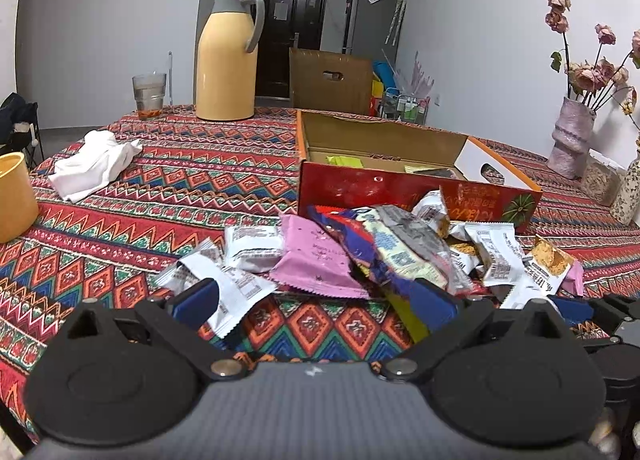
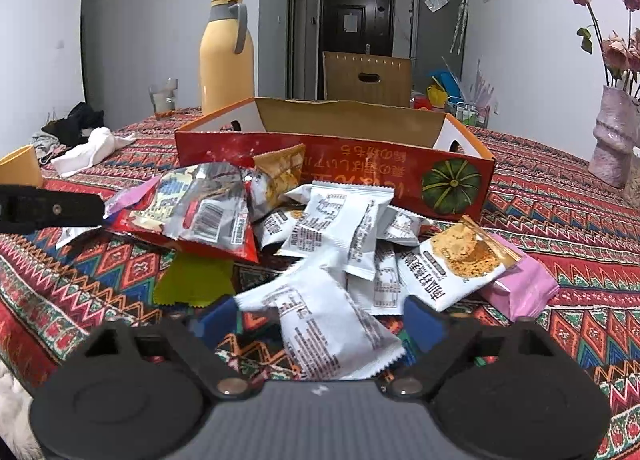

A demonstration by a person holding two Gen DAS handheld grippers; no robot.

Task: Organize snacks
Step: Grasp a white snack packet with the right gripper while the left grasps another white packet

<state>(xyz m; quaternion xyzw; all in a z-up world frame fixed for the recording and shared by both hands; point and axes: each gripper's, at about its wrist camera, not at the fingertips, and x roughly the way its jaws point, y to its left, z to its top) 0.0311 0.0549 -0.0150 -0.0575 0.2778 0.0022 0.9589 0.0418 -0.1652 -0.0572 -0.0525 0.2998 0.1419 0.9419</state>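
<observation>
Left wrist view
Left gripper: jaws spread wide over the near edge of the snack pile, pads on nothing.
White packet: lies across the left blue finger, not pinched.
Pink packet: mid-pile, between the jaws' line.
Red box: open, just behind the pile, a few packets inside.
Yellow thermos: upright at the table's far side, near a glass.

Right wrist view
Right gripper: jaws partly closed around a white snack packet; blue pads flank it, contact unclear.
Pile: between gripper and red box.
Tablecloth: patterned, under everything.
</observation>
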